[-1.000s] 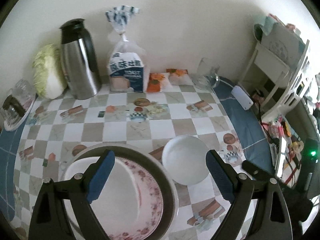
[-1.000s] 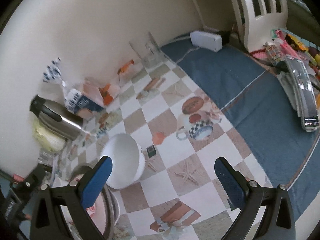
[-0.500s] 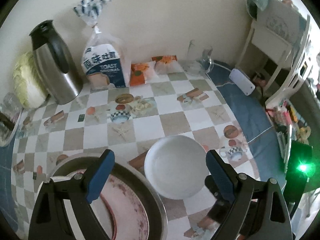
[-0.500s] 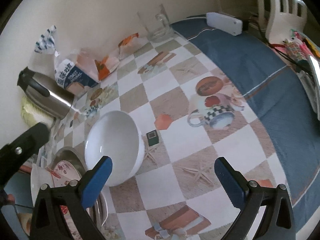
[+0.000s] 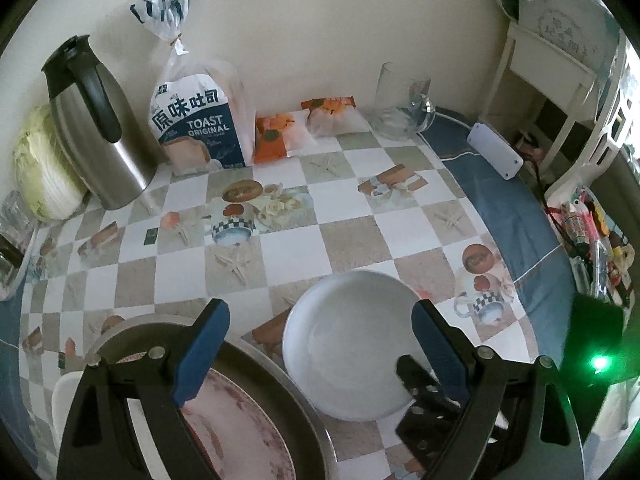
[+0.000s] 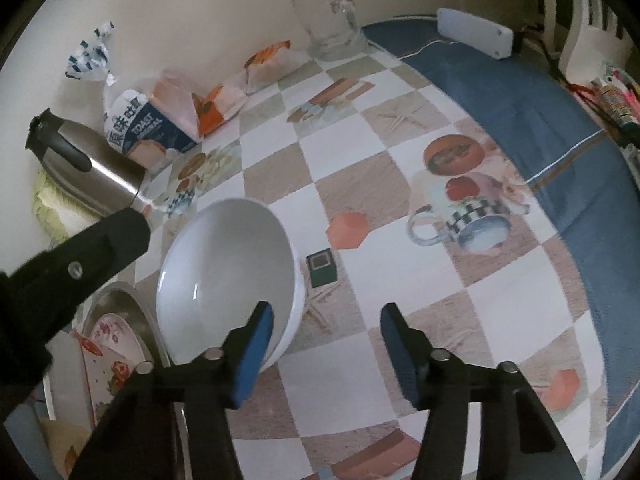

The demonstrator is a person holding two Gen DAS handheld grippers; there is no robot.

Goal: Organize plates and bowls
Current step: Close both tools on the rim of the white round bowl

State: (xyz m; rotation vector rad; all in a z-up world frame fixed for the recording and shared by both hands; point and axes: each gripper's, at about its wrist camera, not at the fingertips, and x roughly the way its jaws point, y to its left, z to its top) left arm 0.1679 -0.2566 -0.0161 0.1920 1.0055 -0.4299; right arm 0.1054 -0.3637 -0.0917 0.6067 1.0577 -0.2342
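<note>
A white bowl (image 5: 344,344) sits on the checkered tablecloth; it also shows in the right wrist view (image 6: 224,276). Left of it stands a metal basin (image 5: 280,384) holding a pink floral plate (image 5: 240,432), with more patterned plates (image 6: 108,344) in it. My left gripper (image 5: 320,344) is open and empty, hovering over the bowl and the basin's rim. My right gripper (image 6: 326,340) is open, narrower than before, and straddles the bowl's near right rim, its left finger inside the bowl. No contact is visible.
At the back wall stand a steel thermos (image 5: 92,128), a toast bag (image 5: 200,124), snack packets (image 5: 296,128), a glass mug (image 5: 404,104) and a cabbage (image 5: 36,172). A white box (image 5: 494,150) lies on the blue cloth. Cluttered shelves stand right.
Both grippers moved toward the white bowl. The right gripper's fingers narrowed from wide open and now sit around the bowl's rim. The left gripper shifted right over the bowl.
</note>
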